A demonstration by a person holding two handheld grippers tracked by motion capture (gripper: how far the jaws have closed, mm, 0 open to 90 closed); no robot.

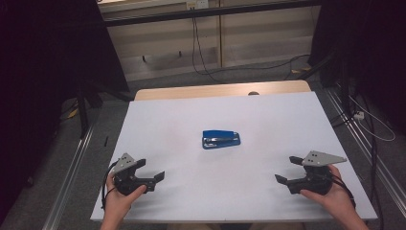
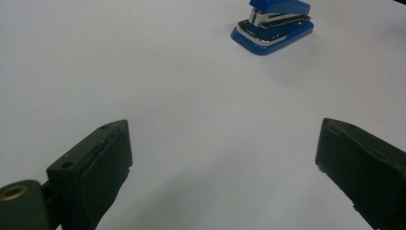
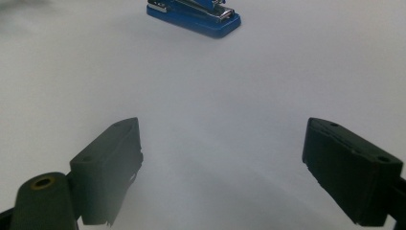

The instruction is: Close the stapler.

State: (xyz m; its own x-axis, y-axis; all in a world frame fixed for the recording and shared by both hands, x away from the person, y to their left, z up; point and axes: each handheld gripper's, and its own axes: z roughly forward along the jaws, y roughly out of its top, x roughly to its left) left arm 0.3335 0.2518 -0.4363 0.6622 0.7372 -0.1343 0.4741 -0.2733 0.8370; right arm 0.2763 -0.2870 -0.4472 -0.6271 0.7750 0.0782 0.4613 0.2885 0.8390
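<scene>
Both grippers, left (image 1: 153,169) & right (image 1: 288,169), fingers wide, empty; blue stapler (image 1: 220,139) lies between, well apart.

Each black gripper (image 1: 151,171) carries a grey three-cornered plate.

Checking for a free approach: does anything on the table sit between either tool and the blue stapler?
Nothing visible does. Bare white table lies between the left tool, the right tool and the blue stapler; both tools are open and hold nothing.
</scene>
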